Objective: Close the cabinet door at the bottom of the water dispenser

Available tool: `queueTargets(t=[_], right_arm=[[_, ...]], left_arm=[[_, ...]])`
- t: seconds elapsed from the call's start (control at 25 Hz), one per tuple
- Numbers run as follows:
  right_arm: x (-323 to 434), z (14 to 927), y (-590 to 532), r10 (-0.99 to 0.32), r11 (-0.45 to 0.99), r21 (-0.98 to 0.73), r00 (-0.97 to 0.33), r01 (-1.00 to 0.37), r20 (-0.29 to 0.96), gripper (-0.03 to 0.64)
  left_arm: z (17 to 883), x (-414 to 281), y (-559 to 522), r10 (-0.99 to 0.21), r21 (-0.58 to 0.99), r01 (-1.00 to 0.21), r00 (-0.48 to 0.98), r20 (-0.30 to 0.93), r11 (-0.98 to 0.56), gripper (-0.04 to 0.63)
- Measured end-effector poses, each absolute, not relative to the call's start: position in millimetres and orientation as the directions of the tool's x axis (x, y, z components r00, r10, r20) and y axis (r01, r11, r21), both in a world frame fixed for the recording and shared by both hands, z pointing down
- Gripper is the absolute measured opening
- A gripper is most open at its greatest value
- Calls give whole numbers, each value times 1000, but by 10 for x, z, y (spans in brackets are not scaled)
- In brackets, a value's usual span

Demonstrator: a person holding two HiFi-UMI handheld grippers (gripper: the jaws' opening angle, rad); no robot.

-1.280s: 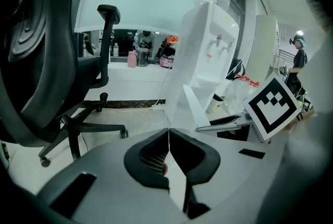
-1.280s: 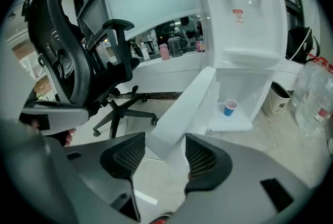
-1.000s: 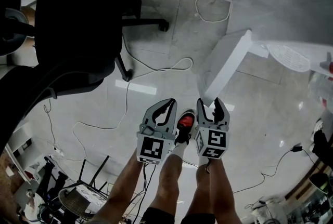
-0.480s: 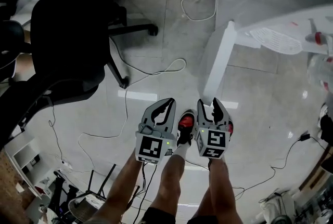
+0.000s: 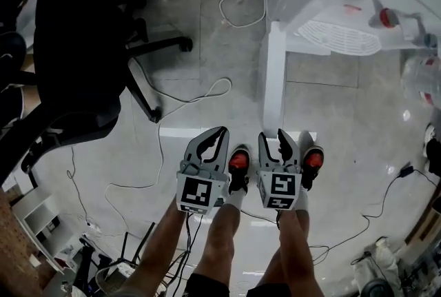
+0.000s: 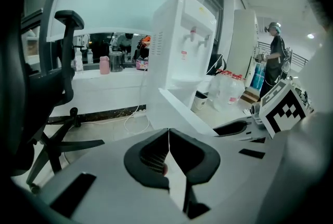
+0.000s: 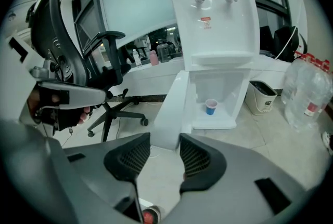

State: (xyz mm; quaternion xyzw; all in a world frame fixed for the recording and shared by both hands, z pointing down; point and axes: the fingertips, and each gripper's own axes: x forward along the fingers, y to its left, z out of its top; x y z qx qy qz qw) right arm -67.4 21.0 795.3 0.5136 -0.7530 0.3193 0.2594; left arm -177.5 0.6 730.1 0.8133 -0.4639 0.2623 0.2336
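One water dispenser (image 7: 218, 20), its top cut off, is showing one open cabinet door (image 7: 174, 108) and one blue cup (image 7: 210, 106) inside. The left claw (image 6: 168, 132) is sitting closed and empty. The right claw (image 7: 165, 140) is narrowing on nothing.

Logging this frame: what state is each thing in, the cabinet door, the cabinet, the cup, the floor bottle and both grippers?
cabinet door: open, swung out sideways.
bottom cabinet: open, cup inside.
blue cup: upright in the cabinet.
floor bottle: upright beside the dispenser.
left gripper: shut, empty.
right gripper: jaws apart and closing, nothing between them.
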Motion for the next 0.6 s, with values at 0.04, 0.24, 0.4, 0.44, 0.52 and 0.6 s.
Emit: queueTargets(t=[0.04,0.24,0.4,0.44,0.52,0.6], right_arm=[[-616,7956,224,-606,264,-217,-337,-940,721,182],[-283,7965,238,-597,252,-221,-331,-942,731,176],[-27,7973,200,-597,258,-214,-330,-942,731,176],[31,7975,184,-598,261,-210,-329,-942,731,176],[151,7975,147,-600,264,-201,-324,-943,732,178],[284,7971,108,-604,263,-192,-316,-946,731,179]], left_arm=[[7295,-1723,8,-630,136,-876,432,645,-463,25],[7247,-1415,-28,-620,130,-868,440,649,-480,25],[7214,-1146,-90,-620,122,-863,444,647,-490,25],[7206,-1085,-105,-621,121,-863,444,646,-491,25],[7200,-974,-131,-621,118,-863,442,647,-491,25],[7199,-868,-150,-621,116,-864,439,649,-490,25]])
